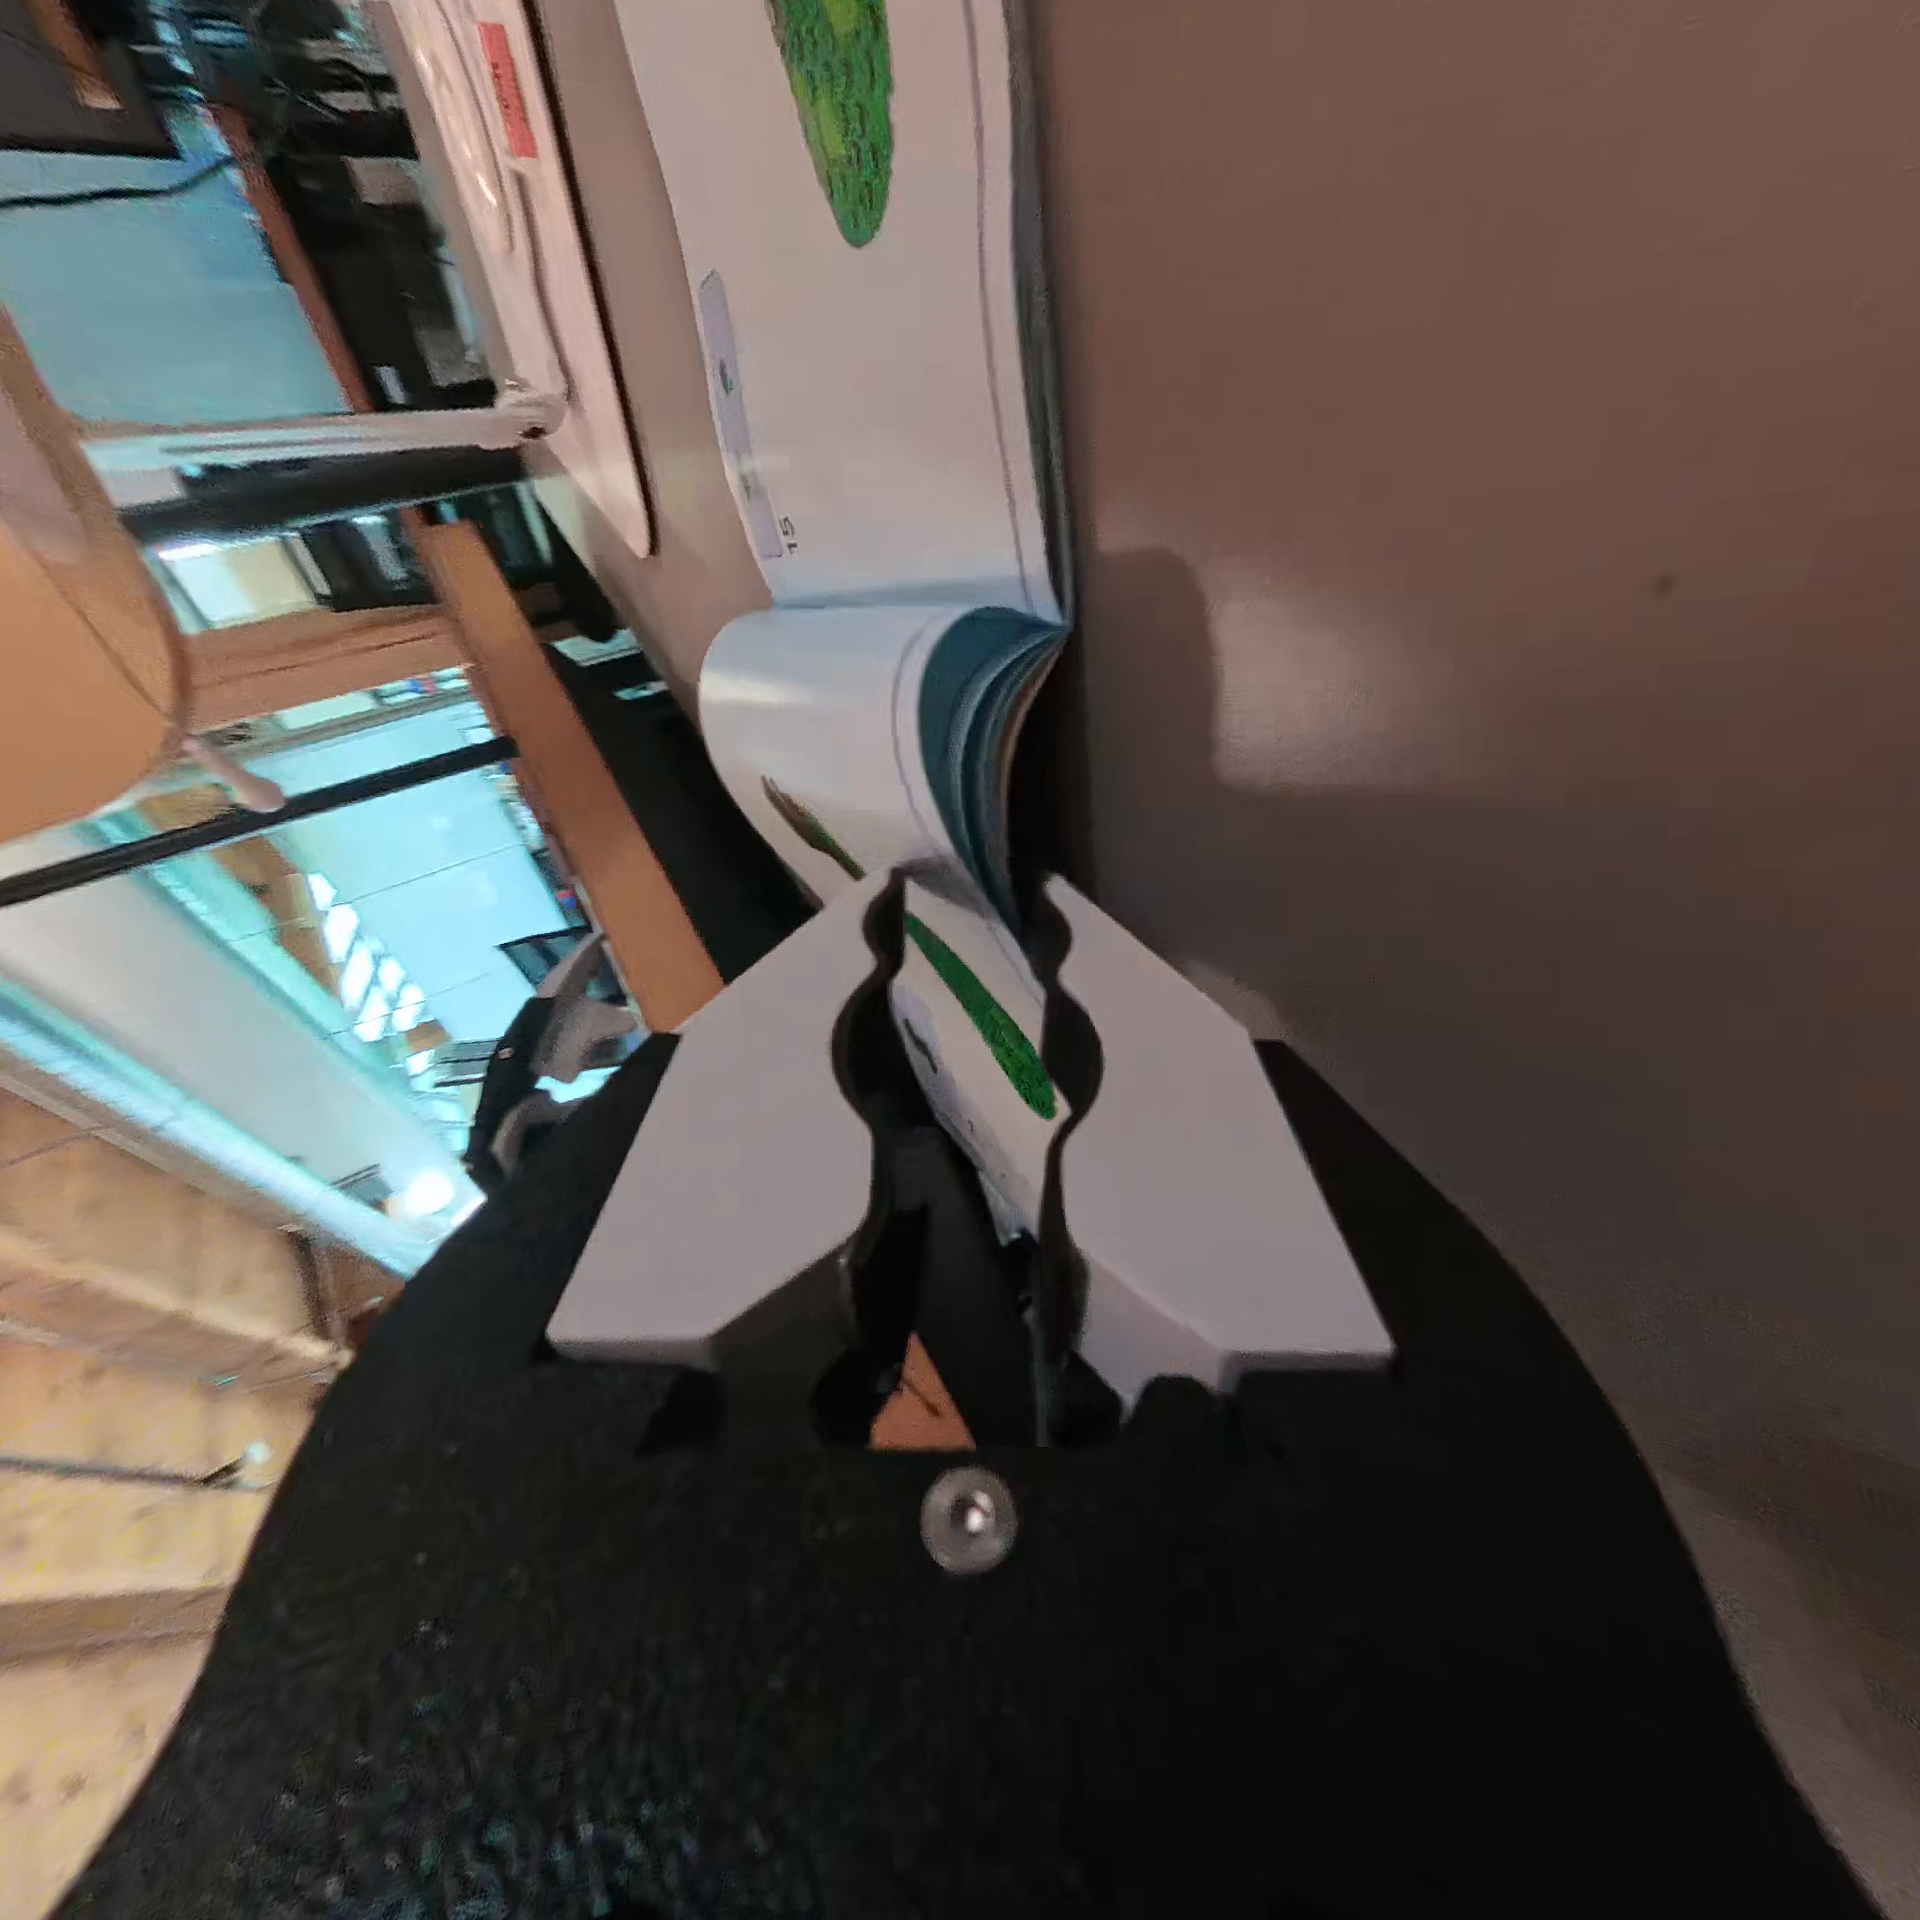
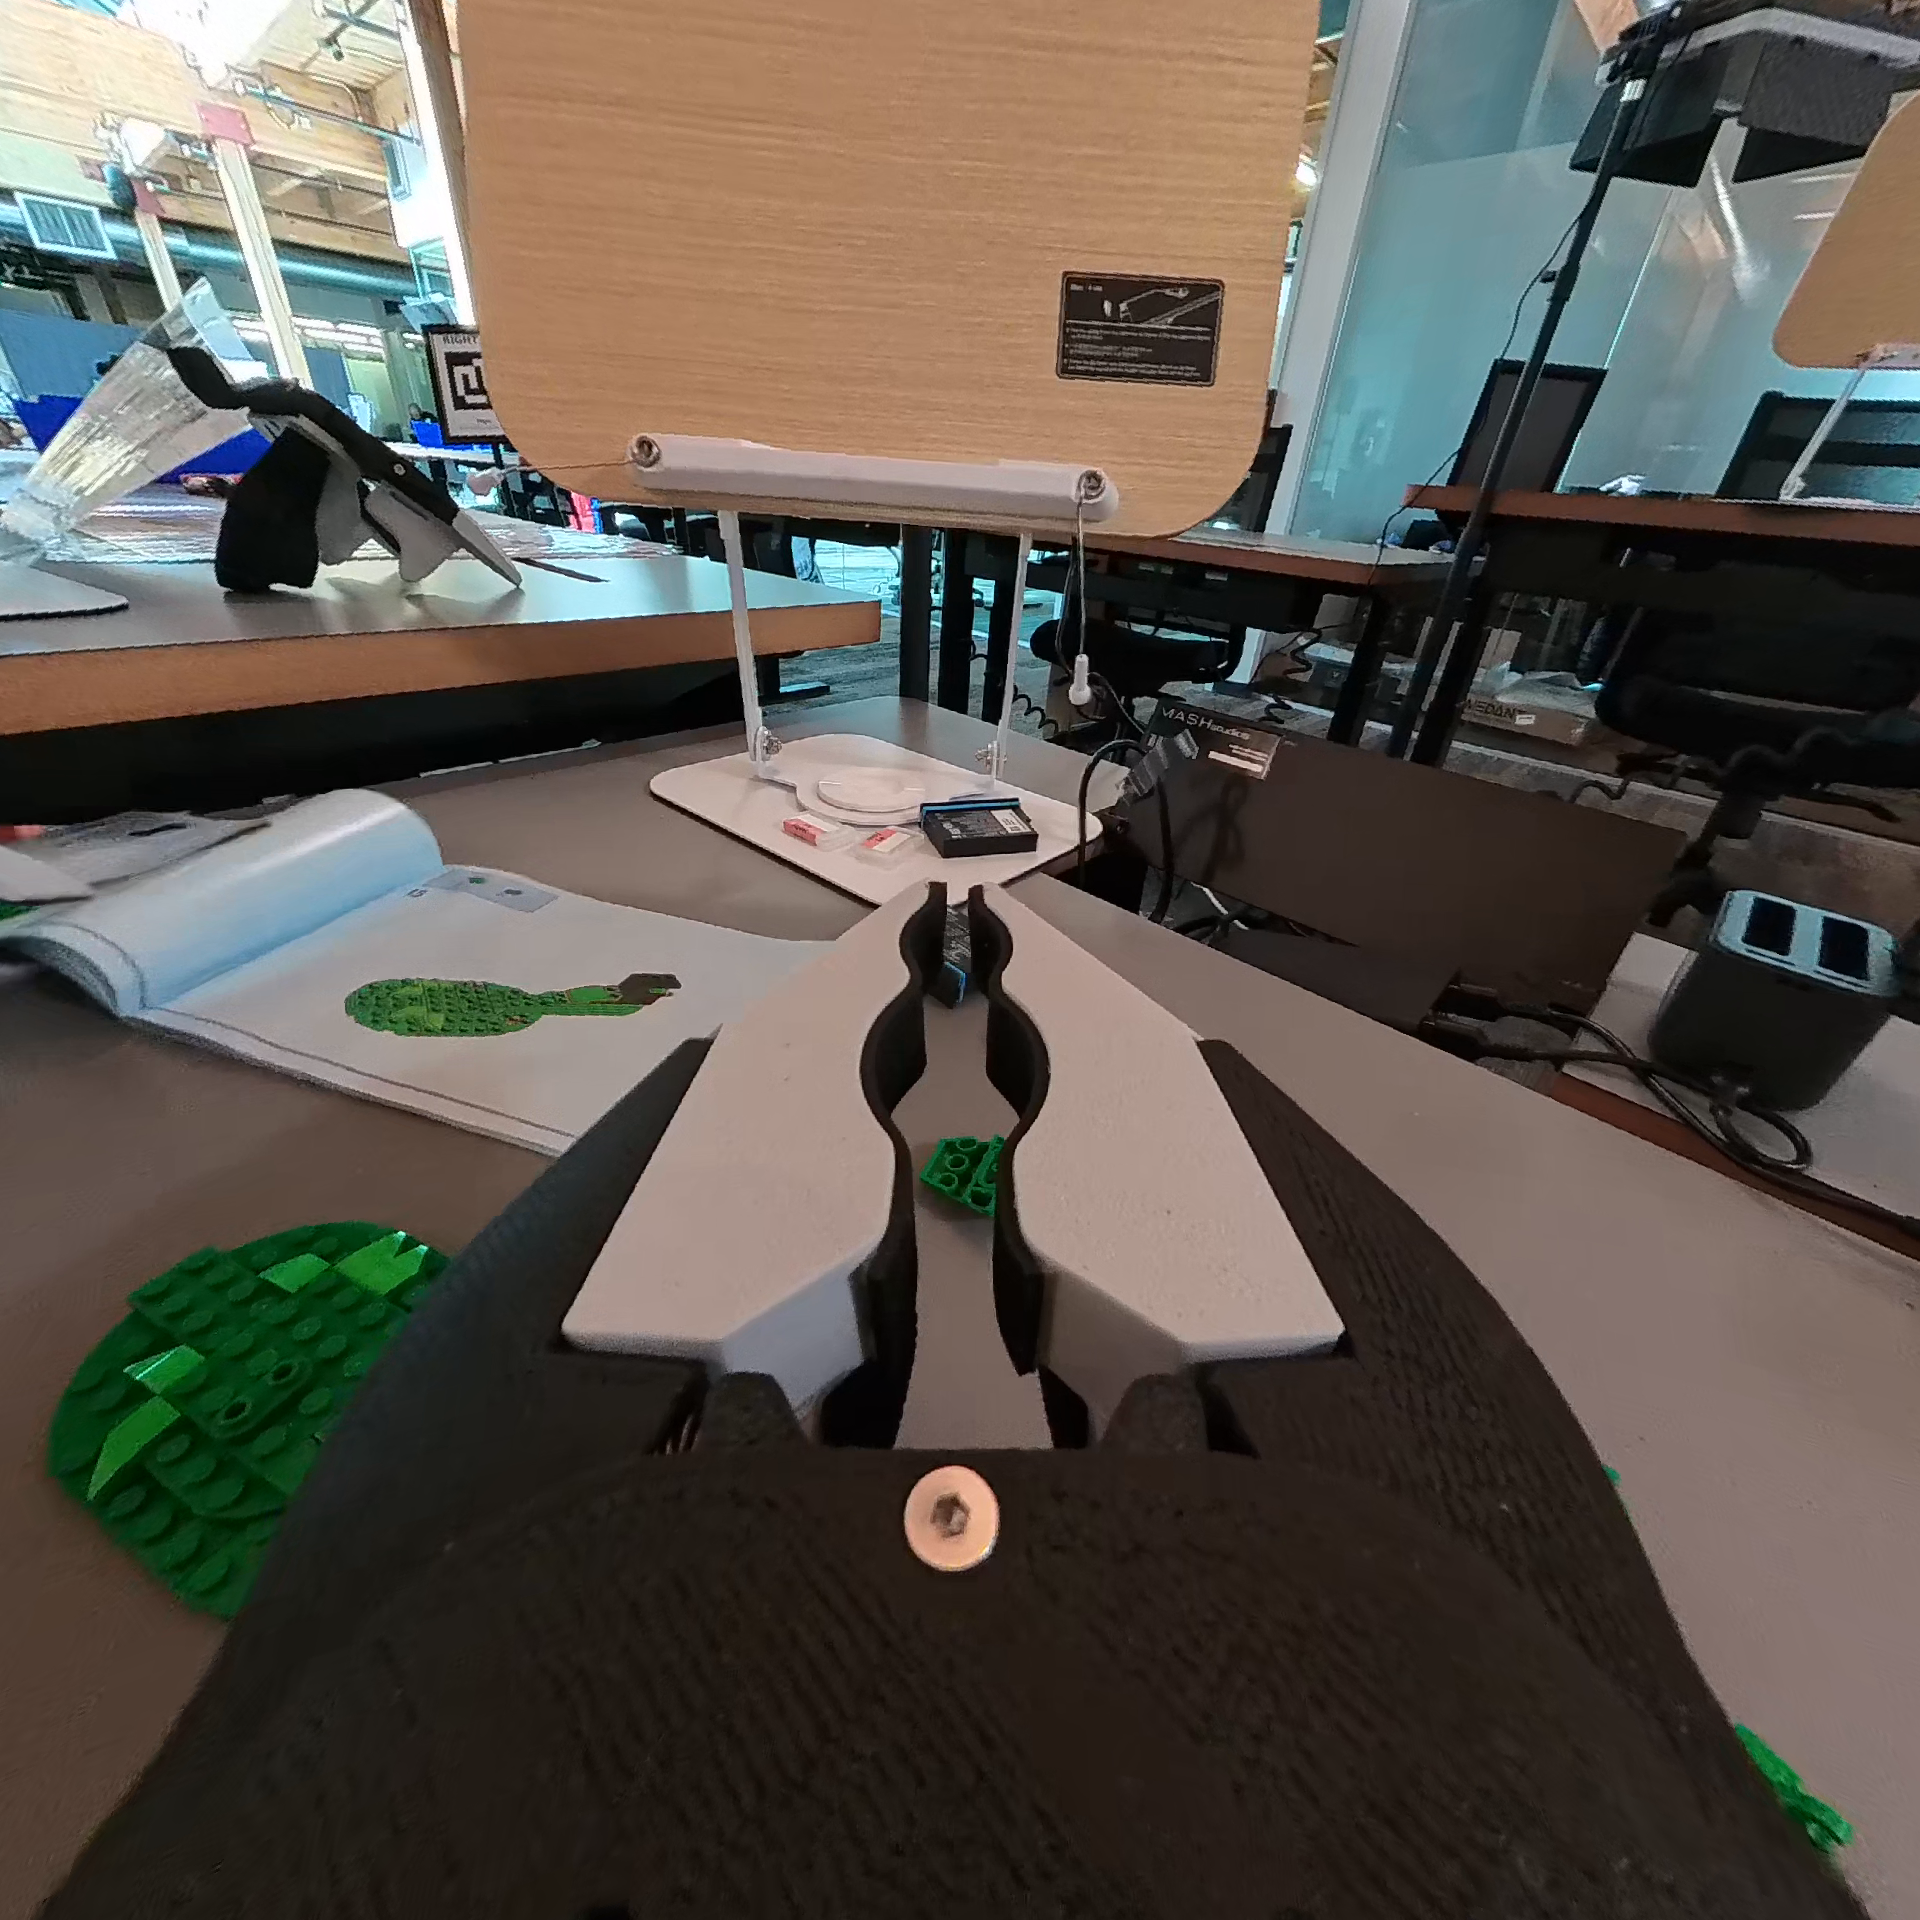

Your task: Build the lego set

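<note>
On the grey table (image 2: pixel 1455 1299), your right gripper (image 2: pixel 958 891) hangs above the surface with its white fingers (image 2: pixel 769 1143) drawn almost together at the tips, only a thin slit between them, nothing held. Through the gap lower down you see a small green lego piece (image 2: pixel 961 1172) lying on the table, just beside the inner edge of the right-hand finger; whether it touches that finger, can't tell. The round green lego build (image 2: pixel 229 1392) sits on the table to the left of that gripper, partly hidden behind its black body. The open instruction booklet (image 2: pixel 343 997) lies further back left, page showing a green model picture. Behind it: white lamp base (image 2: pixel 717 805) with a dark battery (image 2: pixel 980 828) and two small pink-and-white items on it, wooden panel (image 2: pixel 883 229) above on thin posts.

Left wrist view is rolled sideways, table (image 1: pixel 1507 727) on the right of frame. Your left gripper (image 1: pixel 971 883) has its tips at the booklet (image 1: pixel 883 468), a page (image 1: pixel 971 1023) running between the two fingers. Jaws narrow, a small gap at the tips; the right-hand finger sits against the page edge, but whether the page is actually clamped, can't tell. Page stack (image 1: pixel 987 748) fans open just beyond the tips.
</note>
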Demonstrator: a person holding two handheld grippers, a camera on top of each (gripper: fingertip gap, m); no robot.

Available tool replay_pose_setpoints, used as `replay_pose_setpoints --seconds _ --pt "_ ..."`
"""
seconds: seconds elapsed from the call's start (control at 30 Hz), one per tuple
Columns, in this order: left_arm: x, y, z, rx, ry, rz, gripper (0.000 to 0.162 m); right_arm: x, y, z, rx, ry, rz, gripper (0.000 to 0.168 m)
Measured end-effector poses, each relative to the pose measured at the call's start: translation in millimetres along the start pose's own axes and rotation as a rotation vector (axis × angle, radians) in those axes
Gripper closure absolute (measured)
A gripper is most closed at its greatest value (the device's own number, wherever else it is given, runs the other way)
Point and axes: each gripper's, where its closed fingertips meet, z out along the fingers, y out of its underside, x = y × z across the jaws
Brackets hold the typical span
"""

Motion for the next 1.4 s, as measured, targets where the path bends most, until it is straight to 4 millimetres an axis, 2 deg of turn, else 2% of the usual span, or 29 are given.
replay_pose_setpoints --seconds 0.03,0.1,0.23,0.37,0.47,0.57,0.63,0.7,0.77,0.83,0.93,0.97,1.03,1.1,1.17,1.2,1.3,1.4 --pt "-2.3 -0.2 -1.0 0.001 -0.043 0.005 0.150 -2.3 0.4 0.5 -0.004 -0.014 -0.007 0.166" --pt "-12.1 -0.6 -5.5 0.000 -0.134 -0.013 0.155 -7.4 1.5 1.6 -0.013 -0.041 -0.026 0.165" --pt "-42.8 -3.2 -19.3 0.017 -0.263 -0.164 0.162 -16.5 1.1 1.7 -0.009 -0.081 -0.076 0.164" --pt "-90.3 -5.9 -36.7 0.061 -0.363 -0.283 0.162 -18.0 9.8 5.1 -0.078 -0.067 -0.115 0.161" --pt "-136.3 -7.5 -60.9 0.127 -0.466 -0.334 0.162 -29.6 15.0 8.8 -0.132 -0.104 -0.096 0.155" --pt "-177.9 -5.8 -93.9 0.228 -0.571 -0.391 0.162 -68.8 -6.3 8.7 -0.109 -0.267 0.142 0.144" --pt "-201.4 -5.2 -118.2 0.300 -0.634 -0.422 0.162 -105.4 -20.3 6.0 -0.109 -0.423 0.354 0.135" --pt "-221.7 -6.4 -143.6 0.366 -0.690 -0.438 0.162 -143.3 -33.2 1.4 -0.109 -0.584 0.560 0.134" --pt "-238.8 -7.9 -167.6 0.417 -0.738 -0.442 0.162 -174.8 -36.5 -0.6 -0.132 -0.665 0.636 0.131" --pt "-253.0 -8.2 -189.5 0.462 -0.776 -0.454 0.162 -204.4 -47.0 -3.4 -0.126 -0.756 0.760 0.121" --pt "-269.2 -6.0 -219.7 0.537 -0.824 -0.494 0.162 -232.6 -74.6 -5.7 -0.095 -0.925 1.197 0.101" --pt "-273.1 -5.3 -227.6 0.558 -0.832 -0.508 0.162 -240.2 -78.2 -5.7 -0.099 -0.964 1.294 0.093" --pt "-278.4 -4.7 -240.8 0.590 -0.848 -0.521 0.162 -256.3 -83.9 -10.4 -0.109 -1.051 1.401 0.091" --pt "-279.7 -4.3 -249.9 0.598 -0.864 -0.514 0.162 -258.7 -92.1 -13.7 -0.095 -1.127 1.550 0.090" --pt "-277.4 -3.5 -256.6 0.594 -0.884 -0.495 0.162 -246.0 -101.1 -13.4 -0.022 -1.179 1.719 0.092" --pt "-275.0 -2.6 -259.5 0.594 -0.893 -0.488 0.162 -241.9 -101.8 -12.6 0.000 -1.179 1.750 0.095" --pt "-267.2 -0.8 -264.5 0.611 -0.894 -0.498 0.162 -251.9 -87.8 -8.0 -0.068 -1.106 1.656 0.093" --pt "-265.8 3.7 -264.9 0.593 -0.908 -0.496 0.162 -249.7 -99.3 -13.5 0.004 -1.188 1.816 0.094"
